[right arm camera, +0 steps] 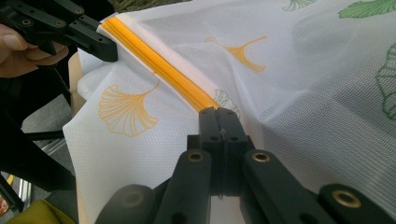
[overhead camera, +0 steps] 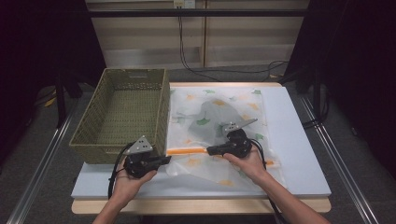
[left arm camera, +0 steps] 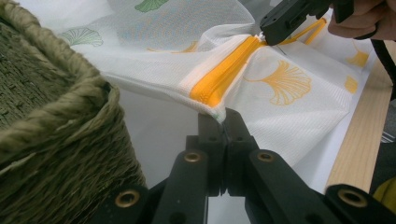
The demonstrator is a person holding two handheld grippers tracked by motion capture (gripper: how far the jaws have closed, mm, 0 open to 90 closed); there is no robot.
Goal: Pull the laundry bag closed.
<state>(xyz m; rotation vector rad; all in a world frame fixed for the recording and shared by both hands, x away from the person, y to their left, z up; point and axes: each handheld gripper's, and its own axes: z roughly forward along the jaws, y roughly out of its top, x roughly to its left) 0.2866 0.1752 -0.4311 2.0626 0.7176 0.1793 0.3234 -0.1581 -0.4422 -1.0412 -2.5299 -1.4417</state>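
A white mesh bag (overhead camera: pixel 219 112) printed with green and orange ginkgo leaves lies on the mat, with an orange zipper (overhead camera: pixel 187 151) along its near edge. My left gripper (overhead camera: pixel 168 159) is shut on the bag's corner at the zipper's left end, and the left gripper view shows its jaws (left arm camera: pixel 225 116) pinching the fabric just below the orange zipper (left arm camera: pixel 224 77). My right gripper (overhead camera: pixel 208 150) is shut on the zipper farther right. In the right gripper view its jaws (right arm camera: pixel 218 112) close where the orange zipper (right arm camera: pixel 159 65) ends. The stretch of zipper between the two grippers is lifted and taut.
An olive woven basket (overhead camera: pixel 100 151) stands at the left of the pale mat (overhead camera: pixel 299 140), its corner (left arm camera: pixel 56 140) close beside my left gripper. The wooden table edge (overhead camera: pixel 201 205) runs along the front. Metal rails flank the table, and cables hang at the back.
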